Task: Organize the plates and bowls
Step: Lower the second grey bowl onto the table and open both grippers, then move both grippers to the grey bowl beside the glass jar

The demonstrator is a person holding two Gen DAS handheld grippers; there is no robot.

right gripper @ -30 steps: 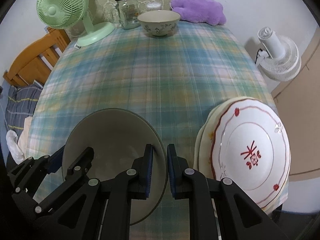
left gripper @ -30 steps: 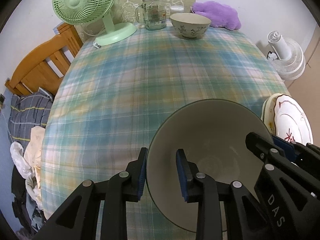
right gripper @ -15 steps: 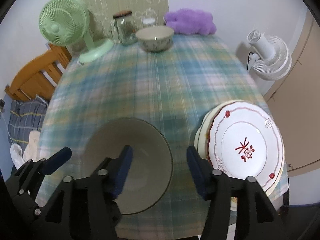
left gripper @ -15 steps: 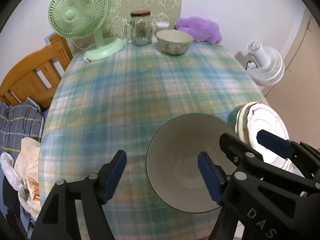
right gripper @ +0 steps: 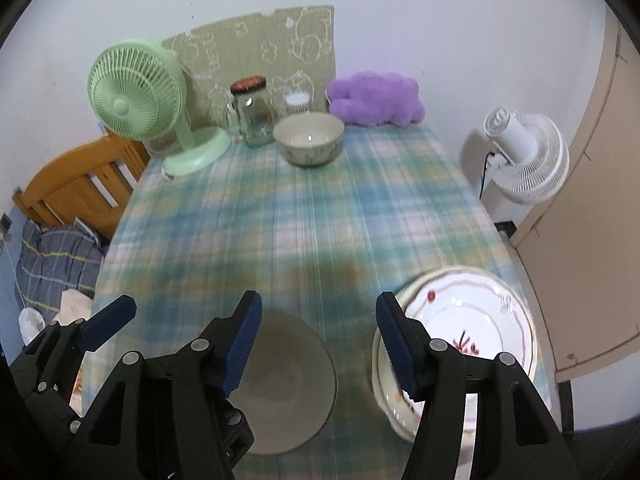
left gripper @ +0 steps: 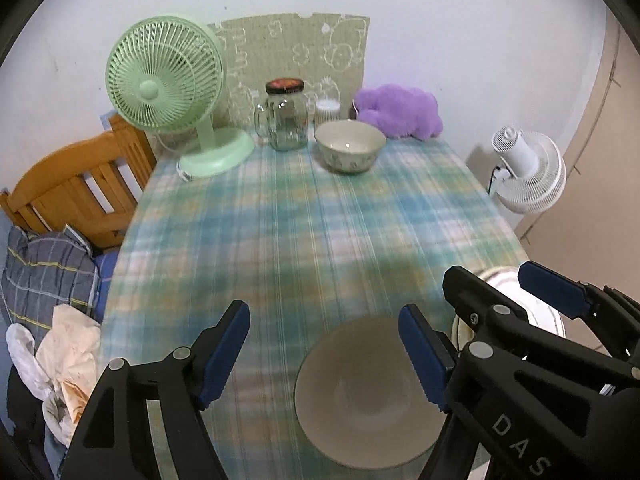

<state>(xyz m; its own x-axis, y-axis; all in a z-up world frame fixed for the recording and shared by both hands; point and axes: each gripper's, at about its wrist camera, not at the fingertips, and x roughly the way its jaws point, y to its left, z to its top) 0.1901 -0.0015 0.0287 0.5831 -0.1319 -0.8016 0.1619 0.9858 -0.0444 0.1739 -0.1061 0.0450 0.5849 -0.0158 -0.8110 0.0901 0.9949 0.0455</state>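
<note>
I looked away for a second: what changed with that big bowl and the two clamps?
Both let go. The left gripper and right gripper had pinched the grey bowl by its rim; now both are open and lifted away. The bowl stays on the table, the plates beside it, the far bowl untouched.

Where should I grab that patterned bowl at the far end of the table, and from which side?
Grip the patterned bowl by its near rim, coming from above on the open table side. It stands upright with its mouth open, and the jar stands close behind on its left.
</note>
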